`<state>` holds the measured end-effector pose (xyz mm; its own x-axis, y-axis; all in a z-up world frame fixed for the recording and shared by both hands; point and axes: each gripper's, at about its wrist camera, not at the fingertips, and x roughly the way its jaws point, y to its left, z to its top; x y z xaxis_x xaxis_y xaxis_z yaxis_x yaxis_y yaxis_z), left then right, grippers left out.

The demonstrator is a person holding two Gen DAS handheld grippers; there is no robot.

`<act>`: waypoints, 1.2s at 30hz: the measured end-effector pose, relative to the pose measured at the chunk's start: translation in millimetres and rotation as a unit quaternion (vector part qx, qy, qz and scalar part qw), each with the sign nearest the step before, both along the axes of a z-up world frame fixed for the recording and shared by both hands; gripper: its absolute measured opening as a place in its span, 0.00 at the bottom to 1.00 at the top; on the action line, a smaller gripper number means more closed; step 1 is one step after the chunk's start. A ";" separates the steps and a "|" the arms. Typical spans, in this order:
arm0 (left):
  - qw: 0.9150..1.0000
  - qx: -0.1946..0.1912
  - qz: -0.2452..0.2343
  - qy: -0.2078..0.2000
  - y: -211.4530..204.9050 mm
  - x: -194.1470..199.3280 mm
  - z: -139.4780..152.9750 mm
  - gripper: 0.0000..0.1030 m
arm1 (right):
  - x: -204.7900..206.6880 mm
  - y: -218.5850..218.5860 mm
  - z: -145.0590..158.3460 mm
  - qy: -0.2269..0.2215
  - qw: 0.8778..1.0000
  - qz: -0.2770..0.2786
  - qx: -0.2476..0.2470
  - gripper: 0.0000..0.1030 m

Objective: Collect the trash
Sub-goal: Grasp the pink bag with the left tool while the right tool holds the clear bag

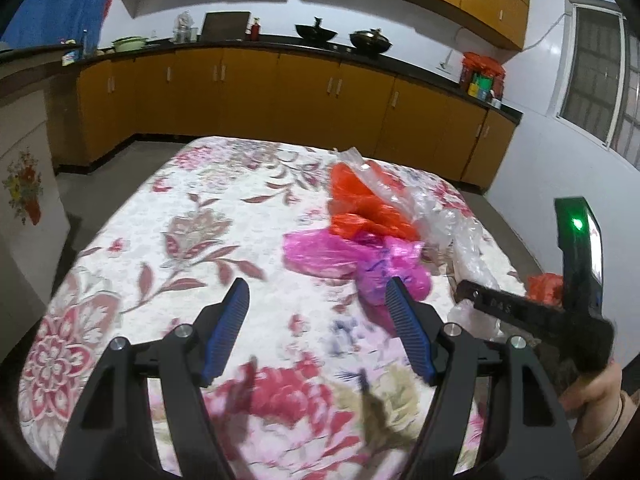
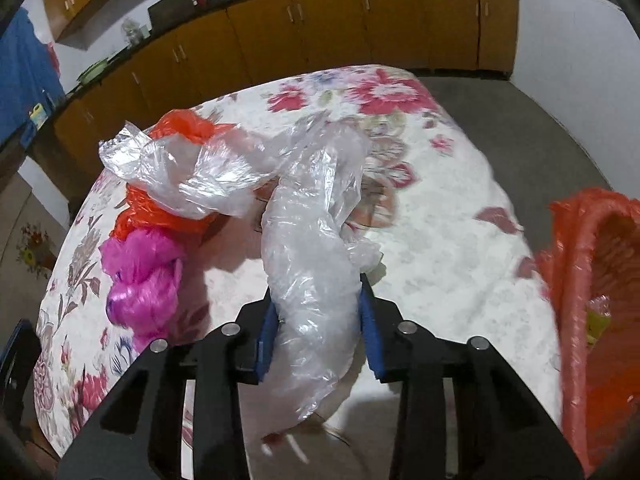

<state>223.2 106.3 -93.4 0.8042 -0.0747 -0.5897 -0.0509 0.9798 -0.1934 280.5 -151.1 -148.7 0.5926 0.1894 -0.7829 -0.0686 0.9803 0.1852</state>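
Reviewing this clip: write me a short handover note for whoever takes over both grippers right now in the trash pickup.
Right gripper: fingers closed on the clear plastic bag, which trails across the floral table.
Left gripper: open, empty, above the table near the pink bag.
Still on the table: pink bag, orange bag, a second crumpled clear bag.
Bin: red-lined basket at the table's right edge, some scraps already inside.
Done: clear bag gripped.
Left: drop it in the basket, then collect the other three bags.
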 end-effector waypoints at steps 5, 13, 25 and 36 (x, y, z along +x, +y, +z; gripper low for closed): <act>0.999 -0.002 -0.033 0.004 -26.3 22.0 -2.1 0.73 | -21.0 -33.0 0.2 -0.002 1.000 -0.029 0.001 0.36; 0.998 0.028 -0.042 0.044 -59.3 67.6 -20.8 0.74 | -45.2 -69.1 5.8 -0.004 0.998 -0.056 0.015 0.36; 0.997 0.011 -0.040 0.068 -51.7 82.3 -36.8 0.51 | -50.6 -73.9 11.8 -0.009 0.998 -0.053 0.026 0.36; 0.998 0.014 -0.038 0.057 -40.6 59.5 -29.1 0.48 | -59.8 -69.5 17.6 -0.012 0.999 -0.044 0.026 0.36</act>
